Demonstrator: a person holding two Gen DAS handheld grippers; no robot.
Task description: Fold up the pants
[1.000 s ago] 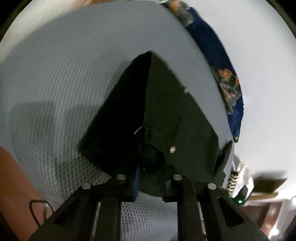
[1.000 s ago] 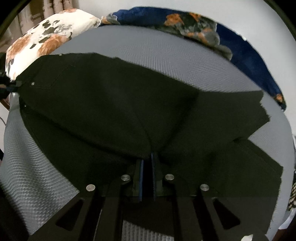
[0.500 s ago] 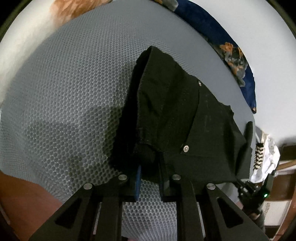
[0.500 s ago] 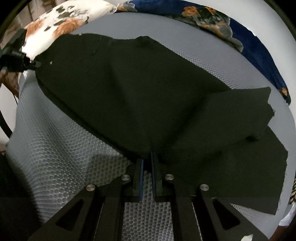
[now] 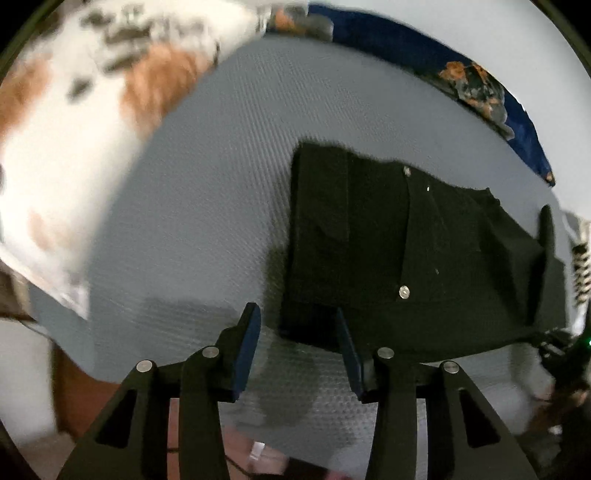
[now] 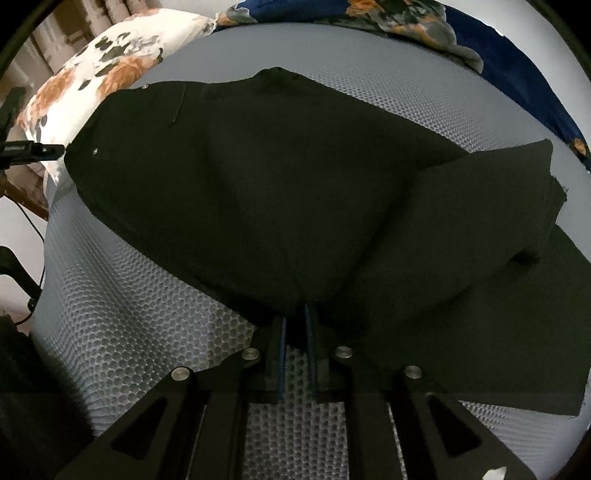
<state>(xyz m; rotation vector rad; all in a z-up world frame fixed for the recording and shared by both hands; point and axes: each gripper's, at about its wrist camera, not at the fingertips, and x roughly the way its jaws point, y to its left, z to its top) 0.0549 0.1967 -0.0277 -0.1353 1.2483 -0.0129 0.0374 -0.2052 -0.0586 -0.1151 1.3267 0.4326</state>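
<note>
The black pants (image 6: 280, 192) lie on a grey honeycomb-textured mattress (image 6: 129, 314), folded lengthwise with the legs running off to the right. In the left wrist view the waistband end (image 5: 388, 254) with its metal button lies flat. My left gripper (image 5: 297, 328) is open and empty just in front of the waistband's near corner. My right gripper (image 6: 295, 314) is shut on the near edge of the pants at the crotch fold. The left gripper's tip (image 6: 33, 149) shows at the far left of the right wrist view.
A white pillow with orange flowers (image 5: 74, 129) lies at the head of the mattress, also in the right wrist view (image 6: 96, 70). A dark blue floral cloth (image 6: 424, 22) lies along the far edge by the white wall. The mattress's near edge drops to the floor.
My left gripper has opened and let go of the waistband, which now lies flat on the mattress, and has drawn back a little. My right gripper keeps its hold on the pants.
</note>
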